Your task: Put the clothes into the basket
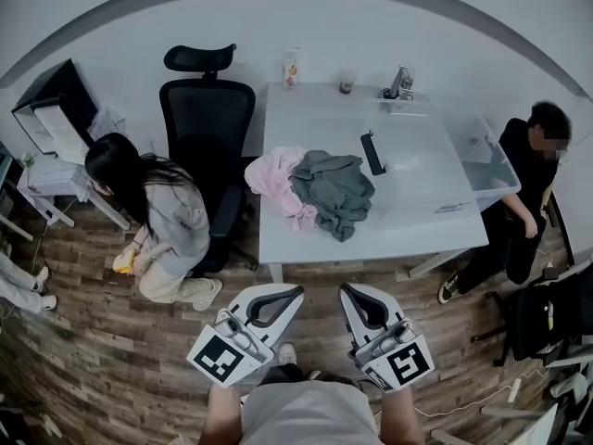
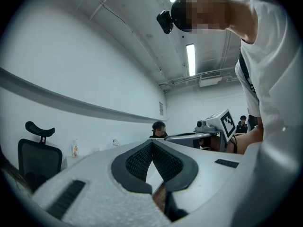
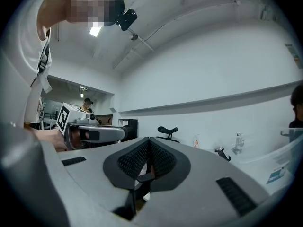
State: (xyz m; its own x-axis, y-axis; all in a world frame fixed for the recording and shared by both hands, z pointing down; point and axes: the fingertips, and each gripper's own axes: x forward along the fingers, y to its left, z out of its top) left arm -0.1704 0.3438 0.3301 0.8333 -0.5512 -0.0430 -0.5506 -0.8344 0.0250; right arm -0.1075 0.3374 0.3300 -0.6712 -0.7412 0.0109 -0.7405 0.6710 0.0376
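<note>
A pink garment (image 1: 274,178) and a grey-green garment (image 1: 335,191) lie bunched together on the left part of the white table (image 1: 417,221). A clear plastic basket (image 1: 485,160) stands at the table's right end. My left gripper (image 1: 289,293) and right gripper (image 1: 350,292) are held side by side over the wooden floor, short of the table's near edge. Both are shut with nothing between the jaws. The left gripper view shows its own gripper (image 2: 152,143) with the tips meeting. The right gripper view shows the same of the right gripper (image 3: 149,140). Neither touches the clothes.
A black office chair (image 1: 208,123) stands at the table's left end, with a person (image 1: 157,216) crouching on the floor beside it. Another person (image 1: 528,184) sits past the basket at the right. A black flat object (image 1: 372,153), a bottle (image 1: 292,68) and a small stand (image 1: 399,84) are on the table.
</note>
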